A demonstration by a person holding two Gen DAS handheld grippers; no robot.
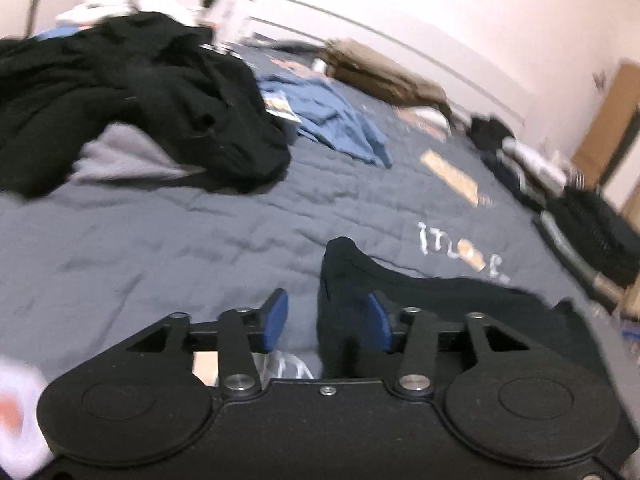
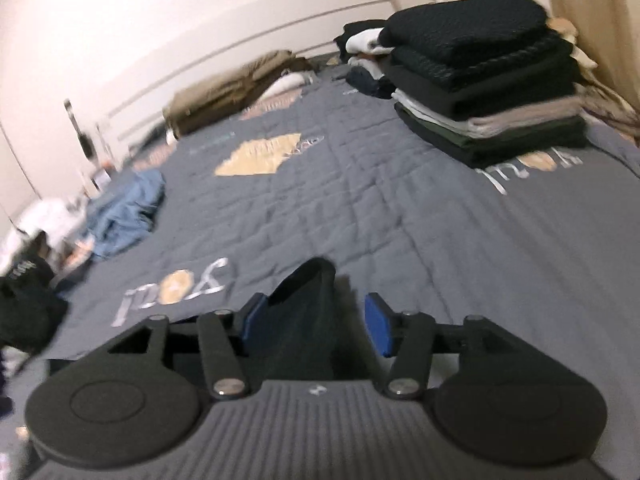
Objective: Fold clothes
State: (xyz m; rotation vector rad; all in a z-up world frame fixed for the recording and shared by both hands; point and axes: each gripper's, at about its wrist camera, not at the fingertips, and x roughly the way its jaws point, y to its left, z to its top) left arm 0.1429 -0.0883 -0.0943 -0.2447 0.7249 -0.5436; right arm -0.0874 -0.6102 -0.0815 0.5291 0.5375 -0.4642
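Left wrist view: the left gripper (image 1: 328, 322) hangs low over a bed covered by a grey quilt (image 1: 160, 240). Its jaws stand apart, with quilt showing between the blue pads. A dark garment (image 1: 348, 280) rises in a fold against the inner face of the right-hand pad and trails off to the right along the near edge of the bed; the left-hand pad is clear of it. At far left lies a heap of black clothes (image 1: 140, 92) with a grey piece (image 1: 124, 156) under its near edge. A crumpled blue garment (image 1: 336, 120) lies just beyond the heap. A brown bundle (image 1: 384, 76) rests near the wall. Folded dark items (image 1: 592, 224) line the right edge of the bed. The picture is blurred.

Right wrist view: the right gripper (image 2: 316, 326) also hangs low over the quilt (image 2: 360, 208). Its jaws stand apart. The dark garment (image 2: 304, 312) stands in a peak between them, pressed to the left-hand pad, with a gap before the right-hand pad. At upper right sits a stack of folded clothes (image 2: 488, 76), black on top, pale and dark green below. The blue garment (image 2: 128, 208) lies at left, well apart from the stack. The brown bundle (image 2: 224, 96) lies by the far wall. A tan patch (image 2: 260, 154) marks the middle of the quilt.
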